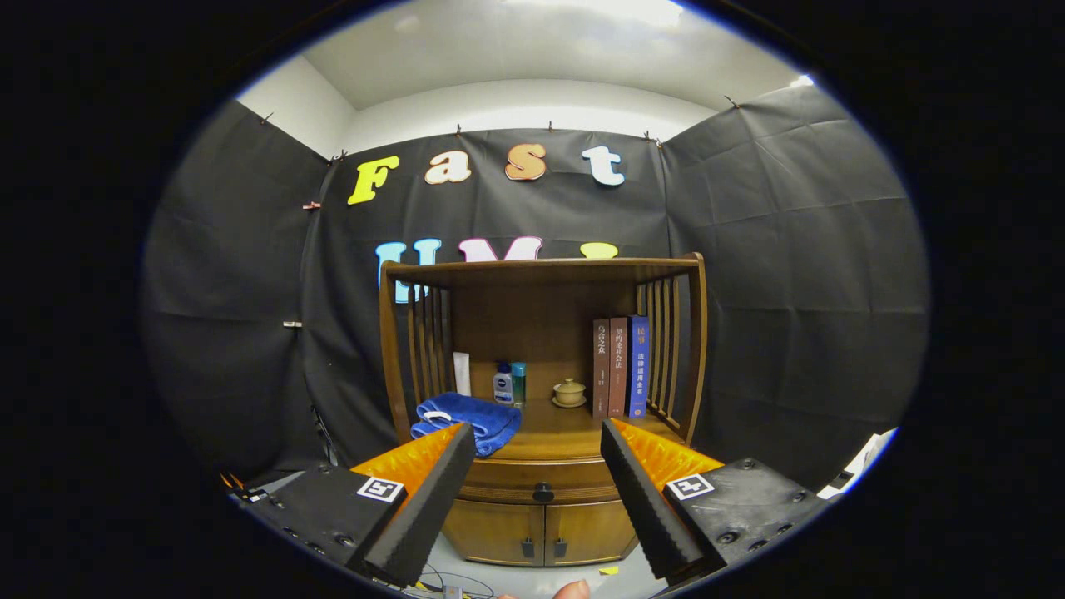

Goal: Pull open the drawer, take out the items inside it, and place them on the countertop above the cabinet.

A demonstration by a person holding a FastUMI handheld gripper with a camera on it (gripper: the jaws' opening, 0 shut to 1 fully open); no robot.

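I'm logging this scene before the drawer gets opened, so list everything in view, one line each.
cabinet: one, brown wood, ahead of the tongs against the black cloth wall.
drawer: one, brown, shut, under the countertop.
drawer knob: one, dark, between the fingers.
lower doors: two, brown, shut, below the drawer.
towel: one, blue, countertop's left front.
bottles: two, white-blue and teal, behind the towel.
white item: one, upright, left of the bottles; kind unclear.
lidded cup: one, beige, on a saucer, mid countertop.
books: three, two brown and one blue, upright on the right.
fingertip: one, person's, below the cabinet.
tongs: one pair, open, holding nothing, short of the knob.
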